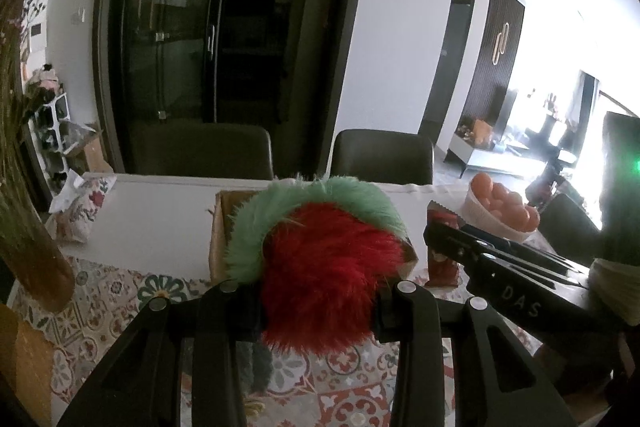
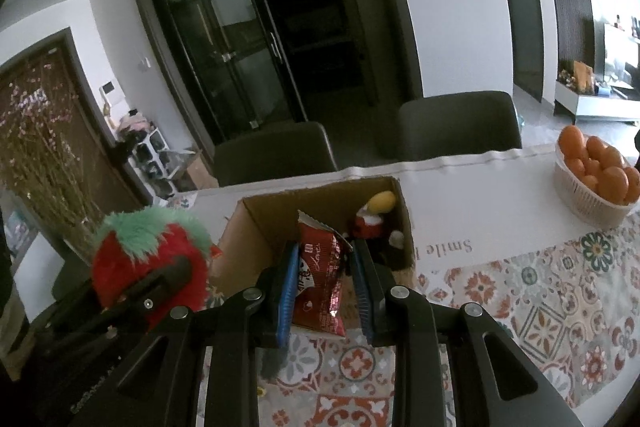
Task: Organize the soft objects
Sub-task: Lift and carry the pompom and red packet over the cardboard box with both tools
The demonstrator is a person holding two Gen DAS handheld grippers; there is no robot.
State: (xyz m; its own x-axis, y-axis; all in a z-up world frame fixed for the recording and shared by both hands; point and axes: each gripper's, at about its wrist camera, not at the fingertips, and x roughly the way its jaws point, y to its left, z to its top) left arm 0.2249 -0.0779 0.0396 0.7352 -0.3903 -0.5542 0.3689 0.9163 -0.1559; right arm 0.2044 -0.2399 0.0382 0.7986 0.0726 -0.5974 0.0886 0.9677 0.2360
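Observation:
My left gripper (image 1: 318, 301) is shut on a fluffy red strawberry plush with a green top (image 1: 328, 267); it also shows in the right wrist view (image 2: 150, 259), held left of an open cardboard box (image 2: 280, 211). My right gripper (image 2: 325, 283) is shut on a red snack packet (image 2: 322, 275) just in front of the box; the packet also shows in the left wrist view (image 1: 440, 251). Inside the box lies a small doll with a yellow head (image 2: 376, 215). In the left wrist view the plush hides most of the box (image 1: 220, 227).
A white basket of oranges (image 2: 596, 179) stands at the table's right. A vase of dried flowers (image 1: 28, 227) stands at the left, with a floral tissue pack (image 1: 82, 207) behind it. Two dark chairs (image 2: 460, 123) stand beyond the patterned tablecloth (image 2: 540, 299).

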